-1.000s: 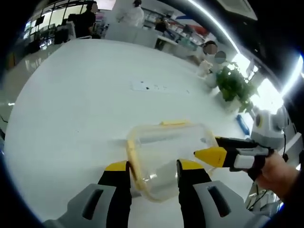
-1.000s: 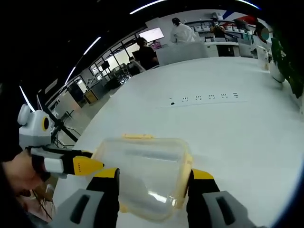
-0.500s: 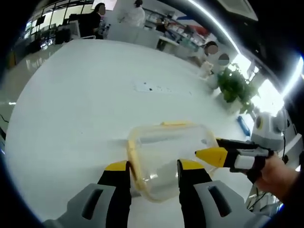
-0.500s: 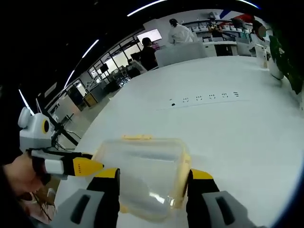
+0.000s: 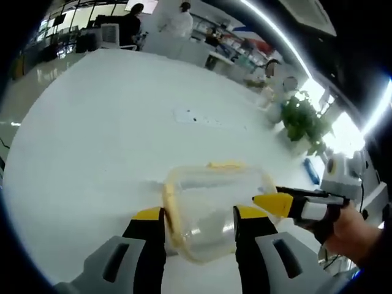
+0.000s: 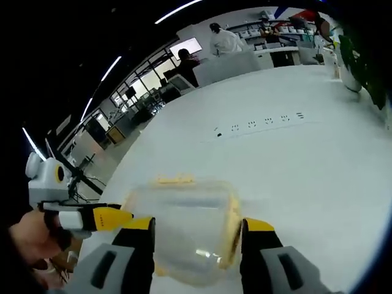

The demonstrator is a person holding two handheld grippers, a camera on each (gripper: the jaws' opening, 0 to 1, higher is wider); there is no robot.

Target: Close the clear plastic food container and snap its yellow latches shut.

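A clear plastic container (image 5: 208, 202) with its lid on lies on the white table (image 5: 92, 153). Yellow latches show on its far side (image 5: 225, 165) and its left end (image 5: 168, 211). My left gripper (image 5: 199, 214) is open, its jaws straddling the near left end. The right gripper (image 5: 272, 204) reaches in from the right, its yellow tip at the container's other end. In the right gripper view the container (image 6: 184, 214) sits between the jaws of my open right gripper (image 6: 197, 225), with a yellow latch (image 6: 233, 220) by the right jaw. The left gripper (image 6: 113, 215) touches its left end.
A row of sockets (image 5: 196, 116) (image 6: 263, 122) is set into the table beyond the container. A potted plant (image 5: 303, 116) and a blue item (image 5: 310, 171) stand toward the far right edge. Hands (image 5: 349, 233) (image 6: 30, 239) hold the grippers. People and desks are far behind.
Both cameras have tilted slightly, so the views have shifted. The container and both grippers keep the same places relative to each other.
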